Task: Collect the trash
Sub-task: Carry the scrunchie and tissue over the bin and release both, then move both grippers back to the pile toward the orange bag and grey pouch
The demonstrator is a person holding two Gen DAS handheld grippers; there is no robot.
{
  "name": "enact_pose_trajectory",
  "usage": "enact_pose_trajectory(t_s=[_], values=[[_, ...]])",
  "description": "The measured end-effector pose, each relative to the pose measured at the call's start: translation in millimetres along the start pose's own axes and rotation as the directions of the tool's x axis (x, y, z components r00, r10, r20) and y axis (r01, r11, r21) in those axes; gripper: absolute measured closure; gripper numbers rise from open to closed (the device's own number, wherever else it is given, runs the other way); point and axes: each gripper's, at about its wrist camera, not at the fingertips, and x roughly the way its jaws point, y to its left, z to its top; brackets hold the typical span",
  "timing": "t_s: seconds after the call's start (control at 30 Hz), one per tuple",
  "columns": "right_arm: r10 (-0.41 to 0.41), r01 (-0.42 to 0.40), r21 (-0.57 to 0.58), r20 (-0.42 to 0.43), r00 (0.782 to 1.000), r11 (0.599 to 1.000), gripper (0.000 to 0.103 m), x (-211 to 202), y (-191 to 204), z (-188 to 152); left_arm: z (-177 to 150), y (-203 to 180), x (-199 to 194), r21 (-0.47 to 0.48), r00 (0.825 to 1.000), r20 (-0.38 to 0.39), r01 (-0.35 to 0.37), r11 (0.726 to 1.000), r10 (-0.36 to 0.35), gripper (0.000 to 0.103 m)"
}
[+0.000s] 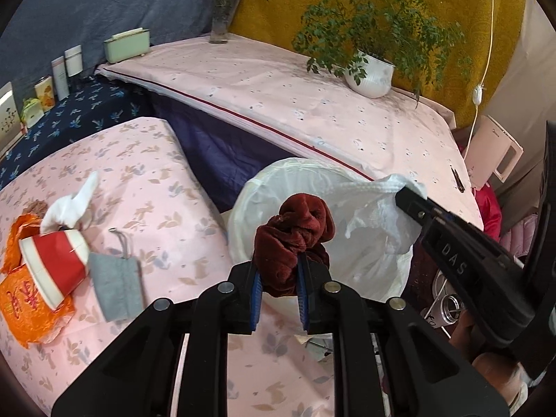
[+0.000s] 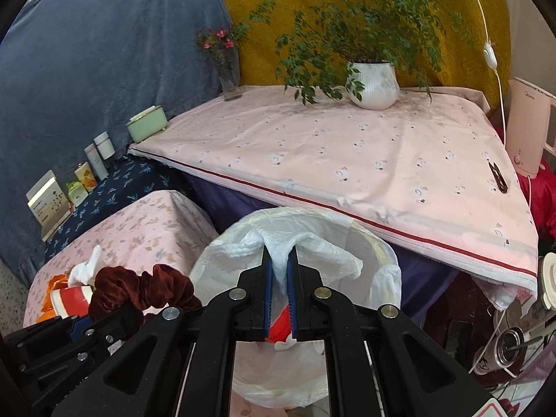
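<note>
My left gripper [image 1: 278, 260] is shut on a dark red velvet scrunchie [image 1: 295, 229], held at the near rim of the white bin bag [image 1: 312, 187]. The scrunchie also shows in the right wrist view [image 2: 146, 292]. My right gripper [image 2: 279, 253] is shut on the bag's edge [image 2: 278, 243] and holds it open; it shows in the left wrist view [image 1: 408, 194]. Red and white trash [image 2: 281, 326] lies inside the bag. On the pink table, a red paper cup [image 1: 52, 264] with a white tissue [image 1: 73, 201] lies on an orange wrapper [image 1: 24, 309], beside a grey pouch [image 1: 116, 288].
A higher pink-covered table [image 1: 295, 104] behind the bin carries a potted plant [image 1: 370, 73], a flower vase [image 1: 220, 17] and a black clip [image 1: 457, 180]. Bottles and boxes [image 1: 59, 76] line the left wall. A pink kettle [image 2: 528, 128] and metal cans [image 2: 510, 344] stand at right.
</note>
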Motion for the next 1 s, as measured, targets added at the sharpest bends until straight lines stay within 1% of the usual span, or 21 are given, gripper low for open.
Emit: enact_pose_trajectory(t_s=[0.07, 0.1, 0.13, 0.17, 0.2, 0.23, 0.37, 0.5, 0.77, 0.83, 1.0], values=[[-0.012, 0.012, 0.003, -0.001, 1.0, 1.0, 0.08, 1, -3, -1, 3, -2, 3, -0.004, 1.0, 0.005, 0.015, 1.0, -0.015, 0.082], [-0.018, 0.018, 0.006, 0.007, 1.0, 1.0, 0.066, 0, -4, 0, 4, -4, 4, -0.006, 1.0, 0.007, 0.012, 1.0, -0.012, 0.078], [-0.028, 0.028, 0.008, 0.016, 0.999, 1.0, 0.058, -2, -5, 0, 6, -4, 5, -0.008, 1.0, 0.013, 0.004, 1.0, -0.004, 0.066], [-0.039, 0.038, 0.007, 0.028, 0.999, 0.999, 0.056, -4, -6, 0, 7, -4, 6, -0.012, 1.0, 0.019, -0.011, 1.0, 0.011, 0.05], [-0.046, 0.045, 0.005, 0.034, 0.998, 0.999, 0.055, -5, -6, 1, 7, -3, 5, -0.02, 0.999, 0.029, -0.027, 0.999, 0.028, 0.045], [-0.047, 0.047, 0.005, 0.035, 0.998, 0.999, 0.053, -5, -7, 2, 7, -2, 4, -0.026, 0.999, 0.039, -0.03, 0.999, 0.031, 0.043], [-0.042, 0.041, 0.019, 0.04, 0.998, 0.999, 0.05, -6, -9, 4, 8, 3, 4, -0.029, 0.998, 0.036, -0.044, 0.999, 0.045, 0.043], [-0.033, 0.032, 0.008, 0.04, 0.999, 0.999, 0.048, -8, -3, 3, 7, 12, 3, -0.045, 0.998, 0.033, -0.06, 0.997, 0.062, 0.043], [-0.007, 0.008, -0.022, 0.04, 0.999, 1.0, 0.044, -14, 18, 0, 4, 30, -9, -0.074, 0.994, 0.046, -0.098, 0.992, 0.102, 0.043], [0.001, 0.001, -0.032, 0.043, 0.999, 0.999, 0.042, -16, 24, -1, 2, 36, -14, -0.083, 0.992, 0.05, -0.107, 0.991, 0.112, 0.043], [0.021, -0.019, -0.064, 0.035, 0.999, 0.998, 0.041, -20, 42, -8, -4, 55, -25, -0.128, 0.989, 0.054, -0.127, 0.984, 0.135, 0.043]])
